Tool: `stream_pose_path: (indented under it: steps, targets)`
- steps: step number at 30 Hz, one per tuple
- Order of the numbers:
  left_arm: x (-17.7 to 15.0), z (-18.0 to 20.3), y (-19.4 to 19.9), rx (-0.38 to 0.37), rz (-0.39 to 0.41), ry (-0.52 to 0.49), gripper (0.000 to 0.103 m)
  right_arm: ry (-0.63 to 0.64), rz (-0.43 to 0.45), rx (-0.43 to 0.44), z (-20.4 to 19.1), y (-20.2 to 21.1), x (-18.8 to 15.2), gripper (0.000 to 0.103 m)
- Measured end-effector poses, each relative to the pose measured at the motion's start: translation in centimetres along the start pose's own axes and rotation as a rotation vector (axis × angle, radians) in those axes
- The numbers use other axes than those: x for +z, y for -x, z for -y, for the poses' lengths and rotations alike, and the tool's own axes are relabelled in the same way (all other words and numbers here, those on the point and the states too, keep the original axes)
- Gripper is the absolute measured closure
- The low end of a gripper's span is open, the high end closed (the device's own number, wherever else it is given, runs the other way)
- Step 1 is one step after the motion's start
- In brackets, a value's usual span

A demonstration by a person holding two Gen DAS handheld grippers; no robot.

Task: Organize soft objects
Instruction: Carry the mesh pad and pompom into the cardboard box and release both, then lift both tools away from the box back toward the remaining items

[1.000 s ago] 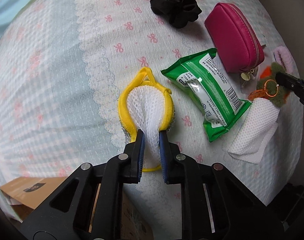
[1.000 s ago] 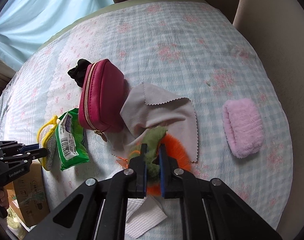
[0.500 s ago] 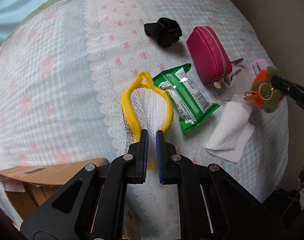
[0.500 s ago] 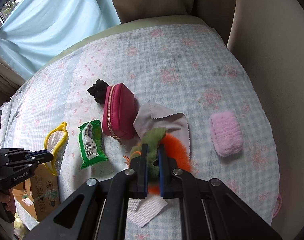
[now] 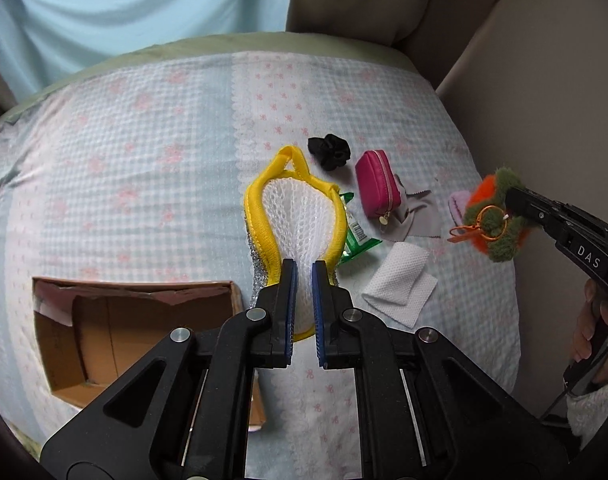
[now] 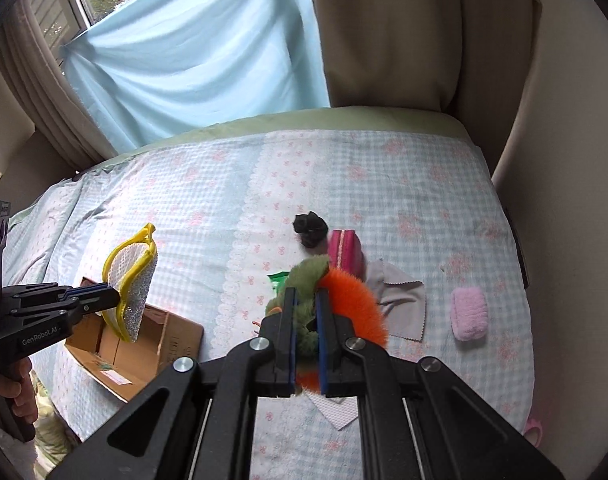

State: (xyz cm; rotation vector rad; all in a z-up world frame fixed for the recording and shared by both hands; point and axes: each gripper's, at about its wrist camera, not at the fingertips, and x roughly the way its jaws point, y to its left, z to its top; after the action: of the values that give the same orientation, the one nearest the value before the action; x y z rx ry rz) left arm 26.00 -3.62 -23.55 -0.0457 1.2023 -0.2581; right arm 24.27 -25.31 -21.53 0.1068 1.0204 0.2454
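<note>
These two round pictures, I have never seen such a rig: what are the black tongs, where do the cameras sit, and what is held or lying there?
There is no robot arm: a person holds two hand-held grippers, each carrying a wide-angle camera that looks along its own fingers. The left view shows the left gripper shut on a yellow-rimmed mesh scrubber. The right view shows the right gripper shut on a green and orange fluffy toy. Lying on the checked bedspread: a black scrunchie, pink pouch, grey cloth, pink fuzzy pad, white cloth and green packet. An open cardboard box sits nearby.
</note>
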Motion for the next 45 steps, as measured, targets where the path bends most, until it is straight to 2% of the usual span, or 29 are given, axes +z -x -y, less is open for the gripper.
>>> stream_pose_path:
  steps: [6,13,17,23,29,36,37,39,40,41,42,43,44,45]
  targets:
    - [-2.6,-4.3,6.6,0.036,0.055,0.063,0.096,0.087,-0.004,0.094,-8.1,1.7,-0.1,0.096]
    - [-6.8,-12.3,9.4,0.071,0.039,0.119,0.096,0.132,-0.047,0.183,-18.1,-0.7,-2.0,0.097]
    - [-8.7,-16.9,8.0,0.078,-0.019,0.105,0.096,0.086,-0.097,0.197,-22.2,-4.5,-3.5,0.098]
    - [-10.4,-22.2,4.8,0.073,-0.095,0.066,0.096,0.039,-0.169,0.16,-26.2,-9.2,-5.8,0.098]
    - [-11.0,-24.9,1.4,0.05,-0.151,0.024,0.096,0.04,-0.222,0.127,-28.4,-12.8,-7.7,0.098]
    - [-11.8,-25.8,-2.9,0.053,-0.188,-0.044,0.095,0.043,-0.256,0.116,-28.5,-17.0,-9.0,0.098]
    - [-11.9,-25.8,-3.4,0.064,-0.188,-0.058,0.094,0.05,-0.267,0.125,-28.5,-17.6,-9.2,0.098]
    - [-12.2,-25.5,-4.0,0.092,-0.178,-0.098,0.048,0.063,-0.294,0.113,-28.6,-19.0,-9.4,0.097]
    - [-12.3,-25.3,-4.3,0.109,-0.178,-0.125,0.0,0.063,-0.311,0.097,-28.4,-19.8,-9.6,0.091]
    - [-12.5,-25.1,-4.6,0.114,-0.182,-0.152,0.0,0.051,-0.329,0.085,-28.0,-20.4,-9.7,0.085]
    - [-12.7,-24.9,-4.9,0.125,-0.182,-0.174,0.0,0.028,-0.341,0.093,-27.5,-20.8,-9.9,0.061]
    - [-13.0,-24.7,-4.8,0.128,-0.166,-0.199,0.0,0.006,-0.344,0.107,-27.0,-21.0,-10.1,0.015]
    - [-13.2,-24.5,-4.8,0.122,-0.163,-0.223,0.0,-0.01,-0.347,0.112,-26.7,-21.0,-10.2,0.0]
    - [-13.5,-24.4,-4.8,0.124,-0.166,-0.243,0.0,-0.021,-0.335,0.12,-26.4,-20.9,-10.2,0.0]
